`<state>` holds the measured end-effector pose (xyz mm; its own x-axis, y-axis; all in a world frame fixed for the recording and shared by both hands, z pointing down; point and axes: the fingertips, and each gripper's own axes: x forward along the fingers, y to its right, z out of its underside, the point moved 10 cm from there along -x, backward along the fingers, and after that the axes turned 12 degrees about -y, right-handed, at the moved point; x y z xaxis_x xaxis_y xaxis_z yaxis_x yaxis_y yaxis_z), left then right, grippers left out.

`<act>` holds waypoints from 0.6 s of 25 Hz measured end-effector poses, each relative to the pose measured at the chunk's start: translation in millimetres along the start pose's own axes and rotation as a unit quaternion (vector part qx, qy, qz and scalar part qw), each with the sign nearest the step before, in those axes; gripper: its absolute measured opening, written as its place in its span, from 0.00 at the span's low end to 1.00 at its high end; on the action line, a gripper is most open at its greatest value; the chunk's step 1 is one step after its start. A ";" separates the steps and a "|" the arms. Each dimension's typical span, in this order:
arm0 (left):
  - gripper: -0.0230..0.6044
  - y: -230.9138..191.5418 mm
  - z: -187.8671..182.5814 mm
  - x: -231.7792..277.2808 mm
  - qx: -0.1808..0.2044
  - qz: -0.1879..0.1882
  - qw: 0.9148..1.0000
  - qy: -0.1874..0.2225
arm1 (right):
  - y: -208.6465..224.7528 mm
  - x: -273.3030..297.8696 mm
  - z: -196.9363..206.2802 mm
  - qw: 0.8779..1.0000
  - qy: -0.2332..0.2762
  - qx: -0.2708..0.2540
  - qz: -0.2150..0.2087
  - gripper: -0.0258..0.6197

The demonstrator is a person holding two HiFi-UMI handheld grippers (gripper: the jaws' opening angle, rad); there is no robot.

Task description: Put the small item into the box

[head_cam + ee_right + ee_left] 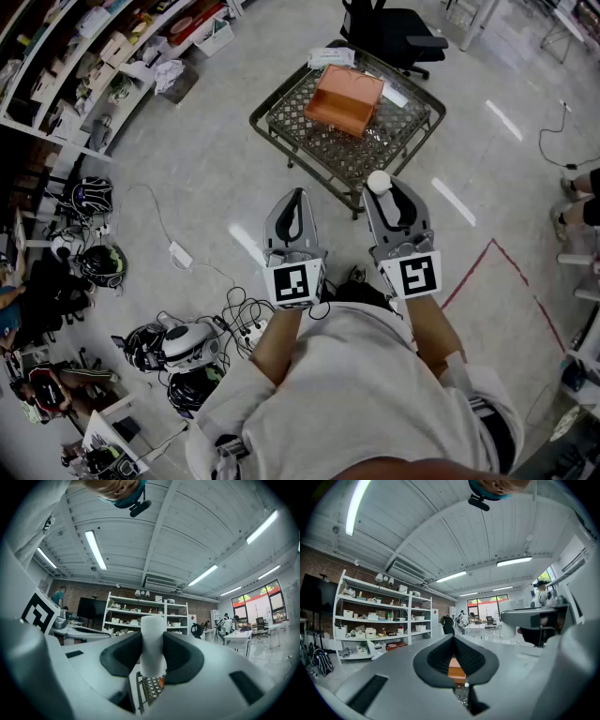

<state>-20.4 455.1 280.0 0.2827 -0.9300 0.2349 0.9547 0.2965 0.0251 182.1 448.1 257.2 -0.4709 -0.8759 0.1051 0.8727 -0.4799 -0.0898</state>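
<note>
Left gripper [299, 194] [454, 639]: jaws together at the tips, nothing held; through the slit below the tips a sliver of the orange box [456, 670] shows. Right gripper [382, 187] [152, 656]: clamped on the small item [379, 180] [152, 634]. The item is a plain white, smooth cylinder with a rounded end. It stands upright between the dark pads, its top poking above them. The box [345, 98] is orange and rectangular. It sits ahead of both gripper tips, well apart from them, on the mesh-top counter [319, 141]. The contents of the box can't be made out. The item is not in the box; it is in the right gripper, short of the counter's near edge. Mesh of the counter [152, 686] is visible below the right gripper's jaws.
</note>
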 end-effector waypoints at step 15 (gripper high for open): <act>0.05 -40.3 7.7 -17.7 -0.006 -0.053 0.998 -0.019 | -45.1 43.0 -6.0 0.994 -0.006 0.010 -0.111 0.23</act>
<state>-64.6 461.3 282.4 0.1761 -0.9473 0.2678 0.9802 0.1938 0.0409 121.7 431.7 259.8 -0.6511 -0.7473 0.1325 0.7495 -0.6606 -0.0431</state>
